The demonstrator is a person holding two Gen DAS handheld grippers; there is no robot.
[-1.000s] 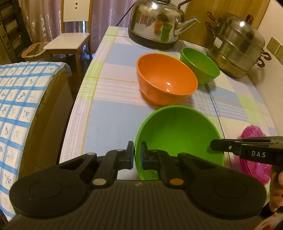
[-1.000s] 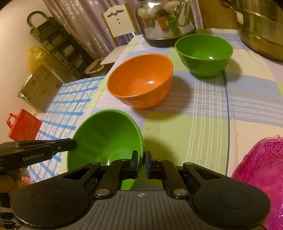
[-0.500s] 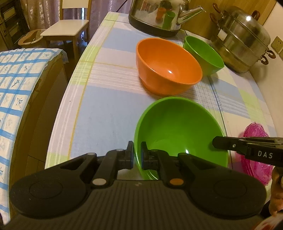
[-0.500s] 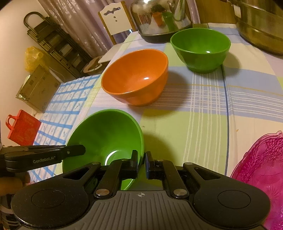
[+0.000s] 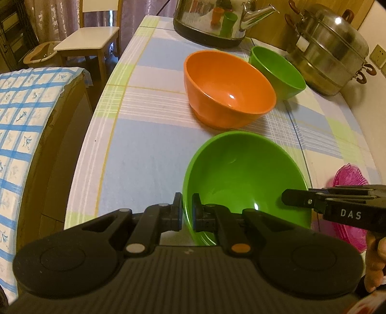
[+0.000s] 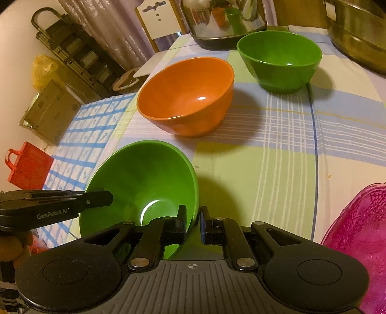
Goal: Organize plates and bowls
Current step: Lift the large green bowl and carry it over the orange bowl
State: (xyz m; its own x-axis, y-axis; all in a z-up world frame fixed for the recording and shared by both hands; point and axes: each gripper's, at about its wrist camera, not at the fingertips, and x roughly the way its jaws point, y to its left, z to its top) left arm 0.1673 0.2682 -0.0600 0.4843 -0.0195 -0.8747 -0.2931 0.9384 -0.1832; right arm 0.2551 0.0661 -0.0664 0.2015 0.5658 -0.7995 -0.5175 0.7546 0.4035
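A large green bowl (image 5: pixel 241 174) hangs tilted between both grippers, just in front of the orange bowl (image 5: pixel 226 89). My left gripper (image 5: pixel 187 215) is shut on its near left rim. My right gripper (image 6: pixel 194 222) pinches the opposite rim; its jaws are opening, with the rim still between the pads. In the right wrist view the large green bowl (image 6: pixel 144 178) shows the left gripper (image 6: pixel 109 199) at its far side. A smaller green bowl (image 6: pixel 279 58) stands behind the orange bowl (image 6: pixel 188 96). A pink glass plate (image 6: pixel 357 231) lies at the lower right.
A steel kettle (image 5: pixel 212 21) and a steel steamer pot (image 5: pixel 328 55) stand at the table's (image 5: pixel 135 154) far end. A chair (image 5: pixel 89 41) and a blue checked cloth (image 5: pixel 24 116) lie beyond the table's left edge. Plaid tablecloth shows left of the bowls.
Both grippers keep the large green bowl between them and have barely moved. Both views have tipped slightly downward. The right fingers stand a touch wider apart.
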